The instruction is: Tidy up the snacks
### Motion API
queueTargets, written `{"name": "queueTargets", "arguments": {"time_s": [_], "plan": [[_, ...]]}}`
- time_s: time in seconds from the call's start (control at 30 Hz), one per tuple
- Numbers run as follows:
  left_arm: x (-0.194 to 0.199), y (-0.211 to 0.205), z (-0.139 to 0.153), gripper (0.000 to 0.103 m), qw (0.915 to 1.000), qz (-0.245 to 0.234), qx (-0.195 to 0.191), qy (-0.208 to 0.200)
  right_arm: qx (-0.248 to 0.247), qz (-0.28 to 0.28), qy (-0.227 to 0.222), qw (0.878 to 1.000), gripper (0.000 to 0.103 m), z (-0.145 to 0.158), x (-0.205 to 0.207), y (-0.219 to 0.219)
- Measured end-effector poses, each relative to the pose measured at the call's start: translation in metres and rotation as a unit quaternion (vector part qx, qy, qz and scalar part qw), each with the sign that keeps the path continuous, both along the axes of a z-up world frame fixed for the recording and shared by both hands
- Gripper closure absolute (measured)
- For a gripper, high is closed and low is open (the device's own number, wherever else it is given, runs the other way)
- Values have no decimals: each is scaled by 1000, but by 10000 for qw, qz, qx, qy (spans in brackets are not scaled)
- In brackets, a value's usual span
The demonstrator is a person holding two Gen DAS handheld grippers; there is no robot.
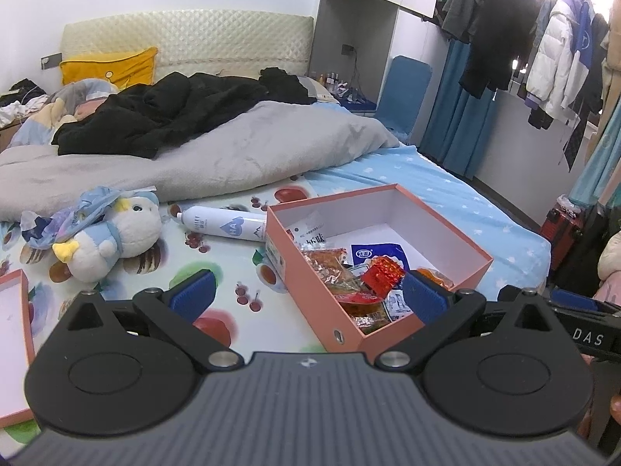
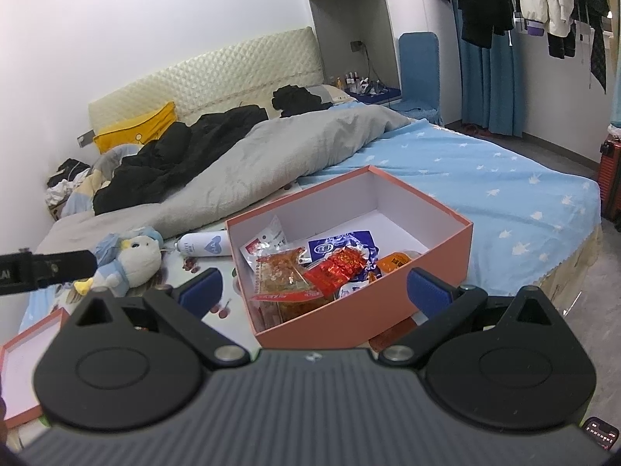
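The bed (image 2: pixel 504 178) is seen taking up most of both views, with a grey duvet (image 2: pixel 271 155) heaped behind the pink box (image 2: pixel 349 322). That open box is parked on the fruit-print sheet (image 1: pixel 217 268), and the snack packets (image 2: pixel 310 272) are all piled inside it at the near end. A plush penguin (image 1: pixel 116 233) is flopped left of the box, a white tube (image 1: pixel 225 223) is laid touching its far-left corner, and the box lid (image 1: pixel 15 341) is spotted further left. Both tools are held just in front of the box: left gripper (image 1: pixel 306 291) spread wide, nothing in it, and right gripper (image 2: pixel 314 289) likewise released and empty.
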State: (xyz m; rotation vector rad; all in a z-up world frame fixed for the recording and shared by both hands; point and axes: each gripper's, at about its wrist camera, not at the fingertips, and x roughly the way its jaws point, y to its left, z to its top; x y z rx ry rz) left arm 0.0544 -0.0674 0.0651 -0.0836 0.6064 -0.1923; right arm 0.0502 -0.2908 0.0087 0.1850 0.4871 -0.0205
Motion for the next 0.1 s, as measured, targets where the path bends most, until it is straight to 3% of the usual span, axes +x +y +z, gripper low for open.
{"name": "queueTargets", "arguments": {"time_s": [0.1], "plan": [[0, 0, 0, 0, 10000, -2, -5, 4, 3, 11, -12, 10000, 0, 0, -1, 0]]}}
